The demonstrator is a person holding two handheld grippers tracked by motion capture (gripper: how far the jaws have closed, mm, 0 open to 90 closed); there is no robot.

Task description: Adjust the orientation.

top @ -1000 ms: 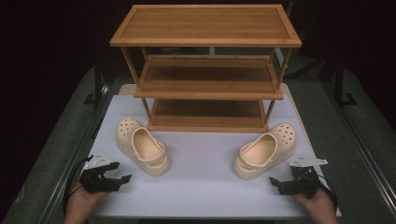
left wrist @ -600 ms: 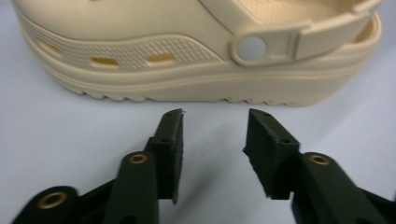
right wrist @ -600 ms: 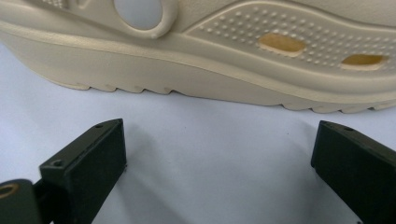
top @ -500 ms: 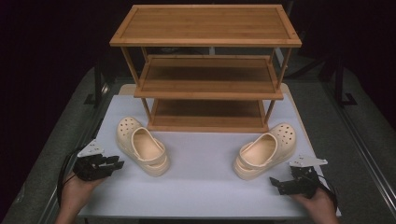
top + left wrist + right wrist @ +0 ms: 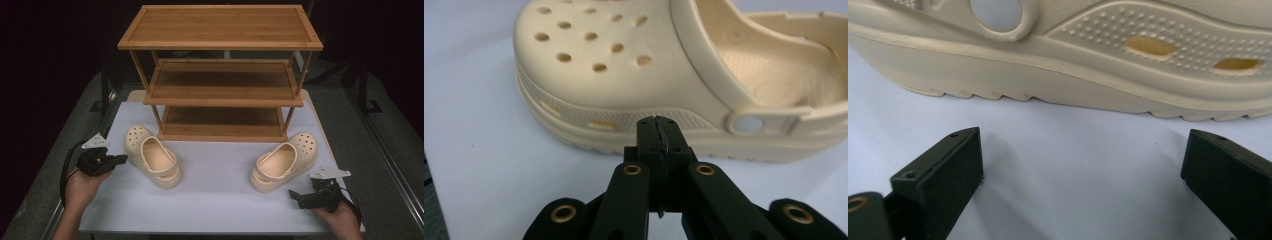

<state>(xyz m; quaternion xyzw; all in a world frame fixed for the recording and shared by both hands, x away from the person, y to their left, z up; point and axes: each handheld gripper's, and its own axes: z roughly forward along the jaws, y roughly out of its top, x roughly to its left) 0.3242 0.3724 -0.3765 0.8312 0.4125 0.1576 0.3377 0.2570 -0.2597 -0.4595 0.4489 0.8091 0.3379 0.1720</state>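
- Fingers [image 5: 647,145] of the left gripper [image 5: 119,159] are pressed together, empty, pointing at the left clog [image 5: 152,156] just beside them.
- Right gripper [image 5: 295,196] gapes wide below the right clog [image 5: 284,160], both clogs on the bench [image 5: 215,195].

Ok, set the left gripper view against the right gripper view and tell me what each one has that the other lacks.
Left gripper view: its jaws pressed shut, and the left clog from above, with perforated toe, strap rivet and footbed. Right gripper view: its jaws spread wide apart, and the right clog low from the side, with dotted sidewall, two amber vent slots and ridged sole edge. Both: a cream clog just beyond the jaws, untouched, on the white table.
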